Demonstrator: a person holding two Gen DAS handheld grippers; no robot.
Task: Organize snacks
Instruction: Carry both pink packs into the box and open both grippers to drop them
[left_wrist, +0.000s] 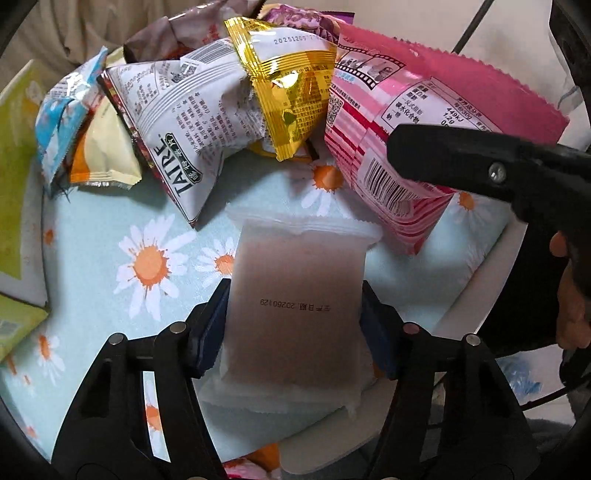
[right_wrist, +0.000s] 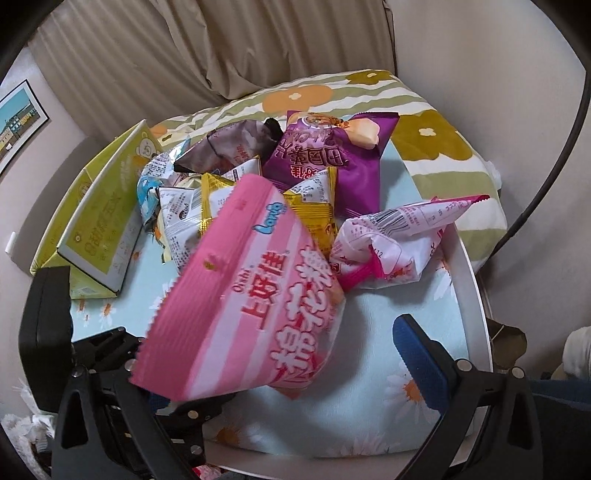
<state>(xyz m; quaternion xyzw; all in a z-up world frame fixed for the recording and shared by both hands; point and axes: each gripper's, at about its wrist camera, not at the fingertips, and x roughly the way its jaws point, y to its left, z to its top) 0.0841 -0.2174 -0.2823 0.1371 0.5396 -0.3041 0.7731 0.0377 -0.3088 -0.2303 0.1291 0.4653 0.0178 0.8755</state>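
A translucent packet with a brown filling (left_wrist: 291, 295) lies on the daisy-print cloth (left_wrist: 110, 229). My left gripper (left_wrist: 293, 291) is shut on it, one blue pad against each long side. A pink striped marshmallow bag (right_wrist: 258, 302) stands tilted between the jaws of my right gripper (right_wrist: 284, 328). Its right blue pad (right_wrist: 417, 354) stands clear of the bag with cloth showing in the gap, so it is open; its left finger is hidden behind the bag. In the left wrist view the same pink bag (left_wrist: 388, 122) leans on the pile, with a black finger of the right gripper (left_wrist: 443, 158) across it.
A pile of snacks sits at the back: a white packet (left_wrist: 184, 122), a gold one (left_wrist: 291, 81), a purple bag (right_wrist: 332, 162), a pink-and-white crumpled bag (right_wrist: 391, 243). Green boxes (right_wrist: 99, 206) stand at the left. The white table rim (right_wrist: 476, 295) curves on the right.
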